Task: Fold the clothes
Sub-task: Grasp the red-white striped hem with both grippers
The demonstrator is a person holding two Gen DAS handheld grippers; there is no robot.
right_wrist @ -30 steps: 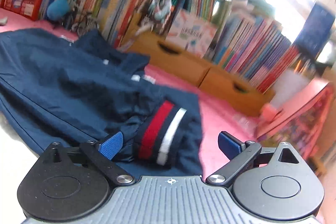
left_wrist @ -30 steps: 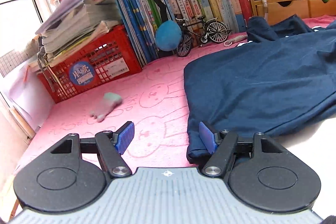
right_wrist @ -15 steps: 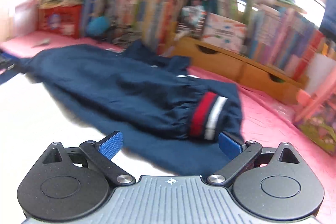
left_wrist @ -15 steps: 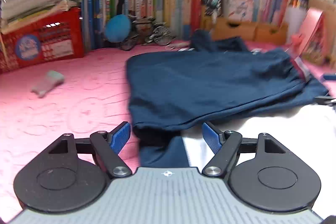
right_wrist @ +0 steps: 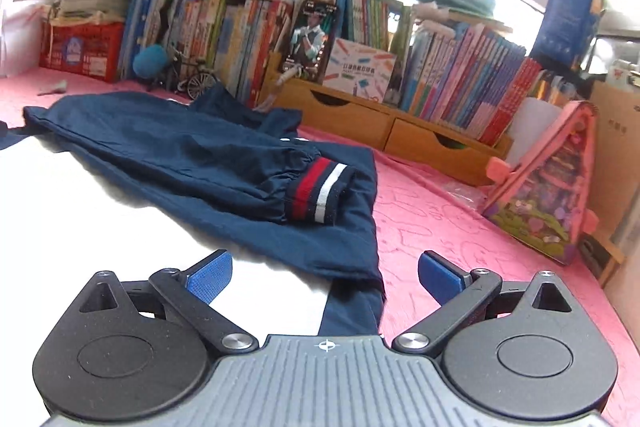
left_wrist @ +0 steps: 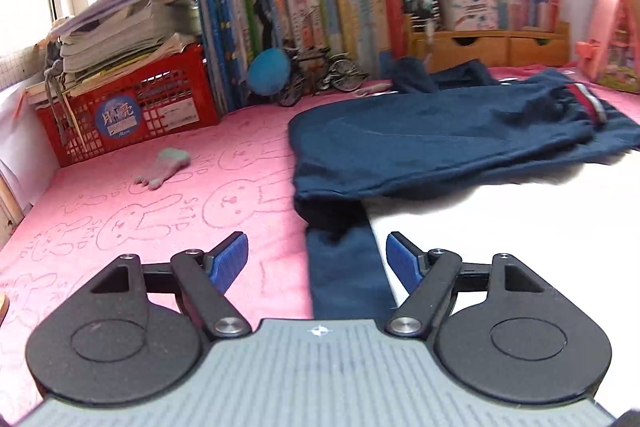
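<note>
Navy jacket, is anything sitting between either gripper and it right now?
Nothing visible. The navy jacket lies spread on the pink mat; a strip of it runs between the open jaws of the left gripper and of the right gripper. The small grey item lies well aside.

**Two low views toward the bookshelf**

Both cameras sit low, close over the bed, facing the bookshelf (left_wrist: 340,11) (right_wrist: 248,27). The left looks from the garment's (left_wrist: 440,139) left end, the right from its (right_wrist: 192,163) cuff end. Both share garment, bookshelf and crate (left_wrist: 132,111) (right_wrist: 80,49).
</note>
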